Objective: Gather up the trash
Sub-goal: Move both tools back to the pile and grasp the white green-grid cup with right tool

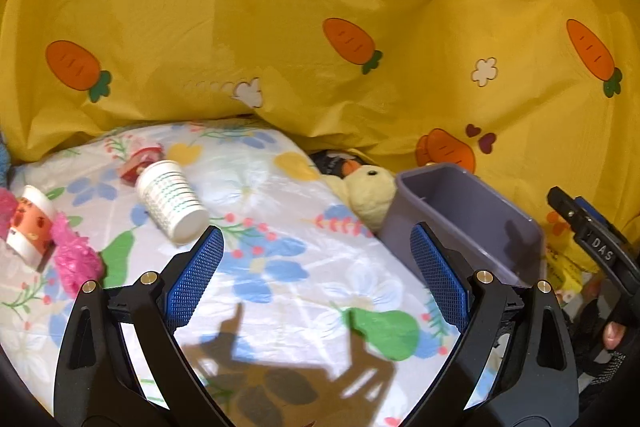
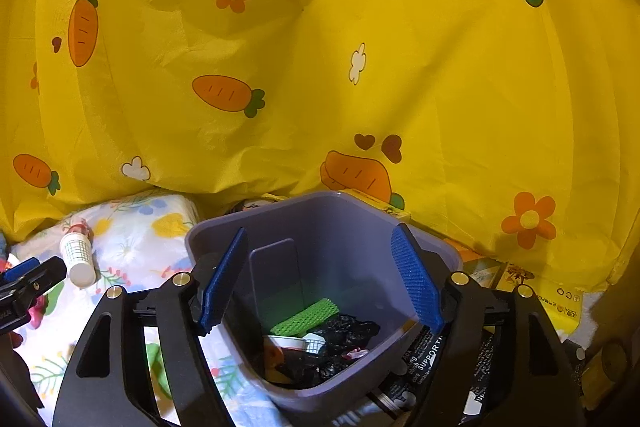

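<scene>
Left wrist view: white paper cup on its side on the flowered sheet, just ahead of the left fingertip pad; behind it a small red-and-white wrapper, touching or nearly so. Further left, an orange-faced cup lying against crumpled pink plastic. Right of centre, a yellow plush duck pressed against the grey bin, with something dark tucked behind the duck, too hidden to name. Yellow carrot-print cloth draped across the whole background, sagging onto the sheet. Left gripper low over the sheet with jaws wide apart, nothing between them, casting a sharp shadow below. Right wrist view: right gripper poised over the bin's mouth, jaws spread and empty, one finger at each side of the opening. Inside the bin, a green mesh sleeve, black plastic and a cup rim at the bottom. Black printed packaging beside the bin, lower right.
</scene>
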`<state>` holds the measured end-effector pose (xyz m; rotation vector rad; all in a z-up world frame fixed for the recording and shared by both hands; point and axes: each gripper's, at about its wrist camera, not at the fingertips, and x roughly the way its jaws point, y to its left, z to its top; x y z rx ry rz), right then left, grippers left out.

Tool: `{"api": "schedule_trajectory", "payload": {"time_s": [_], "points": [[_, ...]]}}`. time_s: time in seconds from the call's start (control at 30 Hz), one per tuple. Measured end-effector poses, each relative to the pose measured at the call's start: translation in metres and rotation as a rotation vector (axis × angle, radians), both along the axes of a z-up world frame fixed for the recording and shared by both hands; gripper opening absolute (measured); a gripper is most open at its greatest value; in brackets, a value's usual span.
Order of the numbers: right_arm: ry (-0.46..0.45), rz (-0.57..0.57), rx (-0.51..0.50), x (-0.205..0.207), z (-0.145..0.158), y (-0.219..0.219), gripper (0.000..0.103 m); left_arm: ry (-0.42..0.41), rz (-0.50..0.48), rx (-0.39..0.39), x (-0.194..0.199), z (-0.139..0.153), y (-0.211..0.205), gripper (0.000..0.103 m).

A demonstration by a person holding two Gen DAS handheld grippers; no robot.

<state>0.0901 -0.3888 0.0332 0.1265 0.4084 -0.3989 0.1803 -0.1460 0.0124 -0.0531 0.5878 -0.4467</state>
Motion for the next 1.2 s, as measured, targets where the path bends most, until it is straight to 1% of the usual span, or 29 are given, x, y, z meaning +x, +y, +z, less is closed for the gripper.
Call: {"api": "schedule_trajectory", "payload": {"time_s": [0.13, 0.2, 0.33, 0.43, 0.53, 0.67, 0.77, 0.93, 1.03, 1.2], "points": [[0.006, 0.088, 0.012, 0.009, -0.003, 0.031, 0.077, 0.004, 0.106, 0.053, 0.001, -0.006, 0.049, 0.093], [0.014, 0.139, 0.012, 0.015, -0.005, 0.049, 0.077, 0.01, 0.162, 0.065, 0.001, -0.008, 0.074, 0.093], [0.039, 0.244, 0.006, 0.031, -0.008, 0.089, 0.083, 0.029, 0.267, 0.08, -0.002, -0.012, 0.125, 0.093], [0.088, 0.332, -0.01, 0.049, -0.011, 0.121, 0.086, 0.036, 0.36, 0.109, -0.003, -0.012, 0.159, 0.093], [0.134, 0.403, -0.025, 0.07, -0.016, 0.151, 0.086, 0.025, 0.464, 0.132, -0.004, -0.009, 0.195, 0.093], [0.196, 0.497, -0.031, 0.1, -0.024, 0.187, 0.086, 0.042, 0.548, 0.114, -0.004, -0.011, 0.229, 0.093], [0.253, 0.545, -0.048, 0.129, -0.034, 0.212, 0.086, 0.061, 0.571, 0.102, -0.003, -0.015, 0.244, 0.093], [0.317, 0.58, -0.081, 0.17, -0.055, 0.242, 0.086, 0.074, 0.591, 0.078, 0.0, -0.018, 0.263, 0.093], [0.341, 0.583, -0.085, 0.19, -0.067, 0.25, 0.086, 0.076, 0.582, 0.055, 0.0, -0.018, 0.268, 0.093], [0.366, 0.587, -0.071, 0.214, -0.078, 0.258, 0.086, 0.076, 0.55, 0.054, 0.005, -0.019, 0.266, 0.093]]}}
